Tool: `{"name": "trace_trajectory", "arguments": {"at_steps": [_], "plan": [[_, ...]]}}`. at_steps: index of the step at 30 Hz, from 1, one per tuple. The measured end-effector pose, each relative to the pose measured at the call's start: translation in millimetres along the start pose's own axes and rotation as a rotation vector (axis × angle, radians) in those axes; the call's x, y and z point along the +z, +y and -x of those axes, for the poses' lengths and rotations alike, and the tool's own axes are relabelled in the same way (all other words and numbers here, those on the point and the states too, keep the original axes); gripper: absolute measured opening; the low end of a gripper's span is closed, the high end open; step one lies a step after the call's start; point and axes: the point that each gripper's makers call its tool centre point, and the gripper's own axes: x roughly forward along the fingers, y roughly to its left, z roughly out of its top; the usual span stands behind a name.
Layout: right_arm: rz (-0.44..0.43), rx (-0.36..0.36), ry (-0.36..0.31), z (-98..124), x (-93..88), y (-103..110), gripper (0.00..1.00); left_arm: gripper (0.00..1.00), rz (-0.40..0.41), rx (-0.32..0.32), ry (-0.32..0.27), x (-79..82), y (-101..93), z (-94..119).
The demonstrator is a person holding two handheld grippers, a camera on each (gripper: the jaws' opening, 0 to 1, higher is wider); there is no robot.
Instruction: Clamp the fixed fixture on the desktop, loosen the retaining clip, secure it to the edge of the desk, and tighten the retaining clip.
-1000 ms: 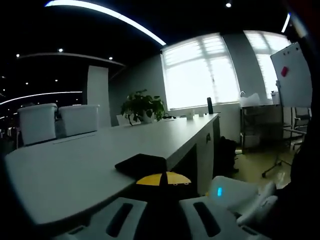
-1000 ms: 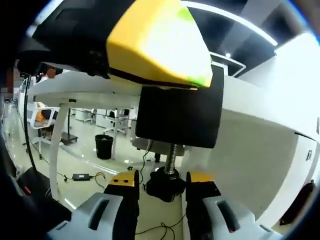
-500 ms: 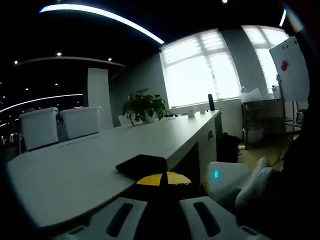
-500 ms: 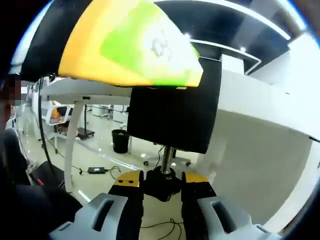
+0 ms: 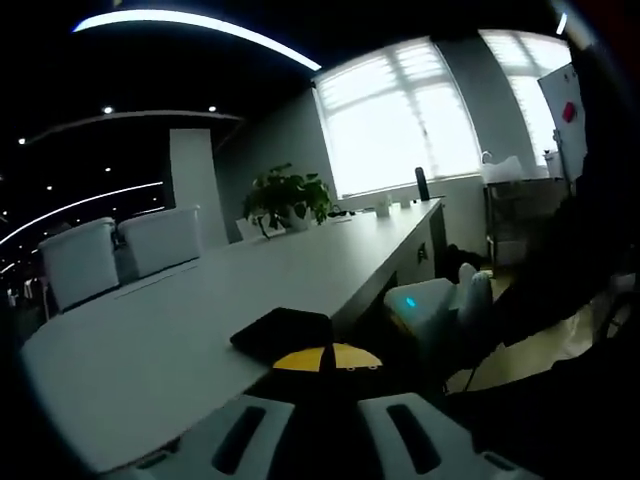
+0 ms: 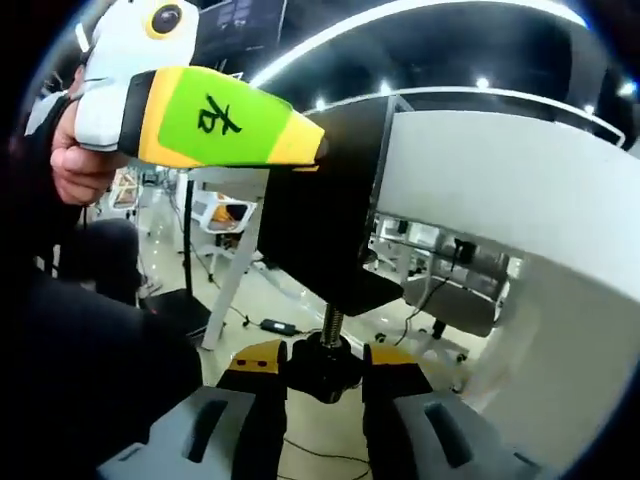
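Right gripper [image 6: 325, 372]: fingers clamped on the knob [image 6: 324, 368], screw [image 6: 331, 322] running straight up into the clamp [image 6: 325, 235] under the desk [image 6: 500, 180]. Left gripper [image 5: 322, 372]: fingers closed on the clamp's top, steadying it.

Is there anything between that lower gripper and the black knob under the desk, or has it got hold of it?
Nothing visible stands between them. The right gripper has its jaws closed on the black knob at the bottom of the screw, under the clamp on the desk edge.
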Motion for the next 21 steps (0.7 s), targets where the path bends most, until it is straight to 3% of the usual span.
{"name": "trace_trajectory", "arguments": {"at_steps": [9,12,16,21], "plan": [[0.038,0.137,-0.027,-4.5,1.3,3.9,0.27,0.01,0.003,-0.008,0.006,-1.0,1.1,-2.0],[0.107,0.168,-0.039,-6.1,0.5,7.2,0.27,0.01,0.008,-0.009,0.003,-1.3,1.7,-2.3],[0.117,0.175,-0.031,-6.2,0.5,8.6,0.28,0.01,0.011,-0.008,0.001,-1.5,1.8,-2.5],[0.071,0.13,-0.029,-7.6,-1.3,5.4,0.28,0.01,0.024,-0.008,-0.016,-2.1,2.6,-2.2]]}}
